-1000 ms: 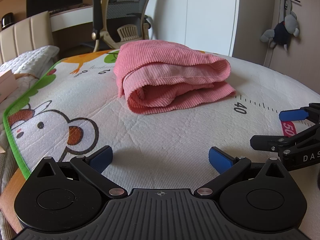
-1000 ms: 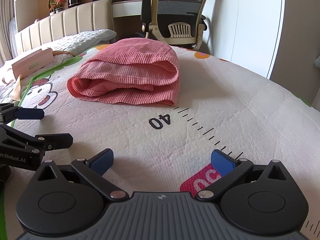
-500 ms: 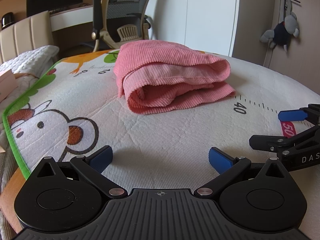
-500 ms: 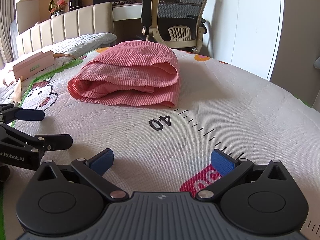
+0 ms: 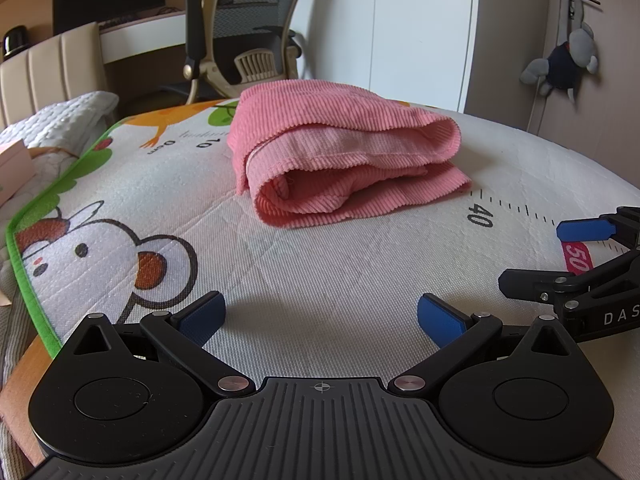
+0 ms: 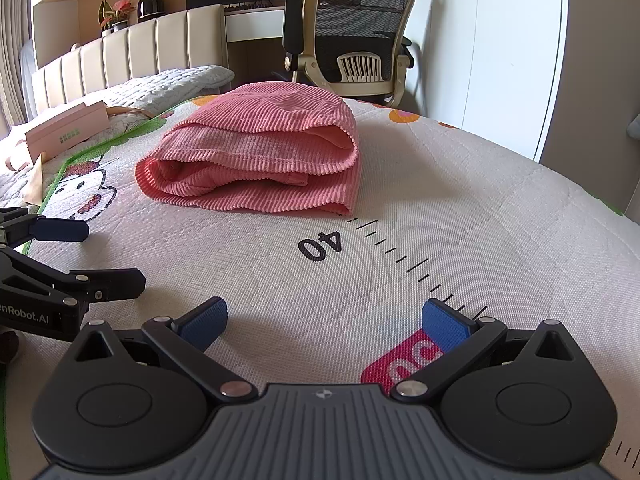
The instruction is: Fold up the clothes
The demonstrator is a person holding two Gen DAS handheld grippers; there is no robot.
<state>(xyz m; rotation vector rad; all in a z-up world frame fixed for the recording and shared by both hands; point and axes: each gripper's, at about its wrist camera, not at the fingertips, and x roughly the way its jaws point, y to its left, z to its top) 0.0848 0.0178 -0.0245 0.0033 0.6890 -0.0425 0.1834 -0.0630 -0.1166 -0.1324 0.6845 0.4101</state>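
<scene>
- Bedroom setting: a bed [image 5: 540,168] covered by a white quilted play mat [image 5: 320,272] printed with cartoon animals and a ruler scale, with a beige mesh office chair [image 5: 248,40] and a padded headboard behind it.
- On the mat lies a pink ribbed corduroy garment [image 5: 344,160], already folded into a thick bundle of several layers. It rests just behind the printed "40" mark.
- Its long axis runs left to right across both views, with the loose layered edges facing the cameras and a rounded fold at its right end.
- Left gripper [image 5: 320,316]: black frame, blue pads, released wide and holding nothing. The bundle lies straight ahead of it, well apart.
- Right gripper [image 6: 326,320]: likewise released and empty. The bundle lies ahead and to its left.
- Both grippers sit low over the mat, side by side; neither touches the fabric. The left one appears slightly better lined up with the bundle.
- Judging from the neat bundle, the folding looks close to finished.
</scene>
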